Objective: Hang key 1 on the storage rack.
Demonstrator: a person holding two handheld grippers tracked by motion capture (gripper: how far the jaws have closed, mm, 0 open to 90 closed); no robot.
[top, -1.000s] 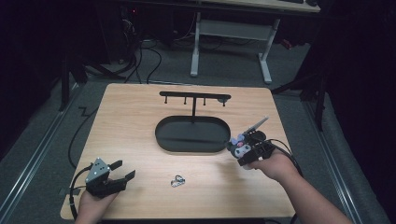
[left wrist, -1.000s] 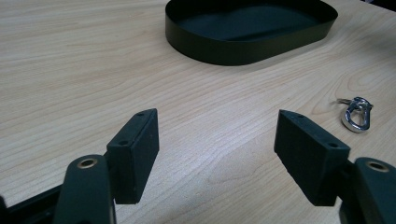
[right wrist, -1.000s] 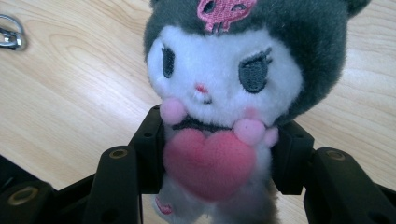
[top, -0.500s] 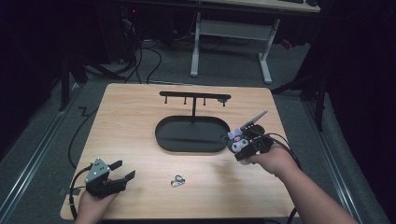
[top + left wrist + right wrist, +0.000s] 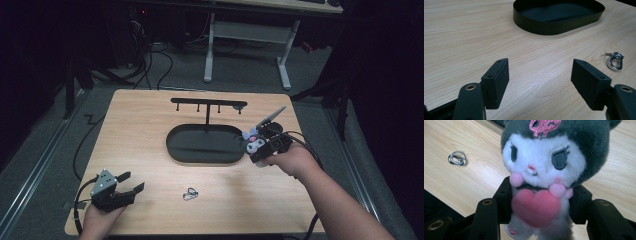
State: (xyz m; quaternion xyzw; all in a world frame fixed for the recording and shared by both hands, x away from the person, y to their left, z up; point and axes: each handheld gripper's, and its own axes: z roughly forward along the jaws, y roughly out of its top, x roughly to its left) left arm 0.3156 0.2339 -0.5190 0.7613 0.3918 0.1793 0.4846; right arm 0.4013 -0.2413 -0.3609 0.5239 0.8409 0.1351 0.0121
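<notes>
Plush is the thing in hand: a small toy with a dark grey hood, a pink skull mark, a white face and a pink heart at its chest, and it is seen pinched at the body between the two black jaws of the right gripper. From left to right on the high view, the scene is laid out as follows.

At the near left corner of the table the left gripper is held low in a hand, with its grey plate on top and its cable looped beside it. Its jaws are spread wide, and nothing but bare wood is seen between them in the left gripper view.

Near the front edge, between the two grippers, a small metal clip is lying flat on the wood; in the left gripper view the clip is found off to the right of the jaws and apart from them.

Behind it, at the middle of the table, a black oval tray is placed, and a black rack with short pegs under its bar rises from the tray's far side.

Just beside the tray's right end the right gripper is held above the table in the other hand, and the plush is seen at its tip, clear of the wood. In the right gripper view the clip is seen on the table to the upper left of the toy.
</notes>
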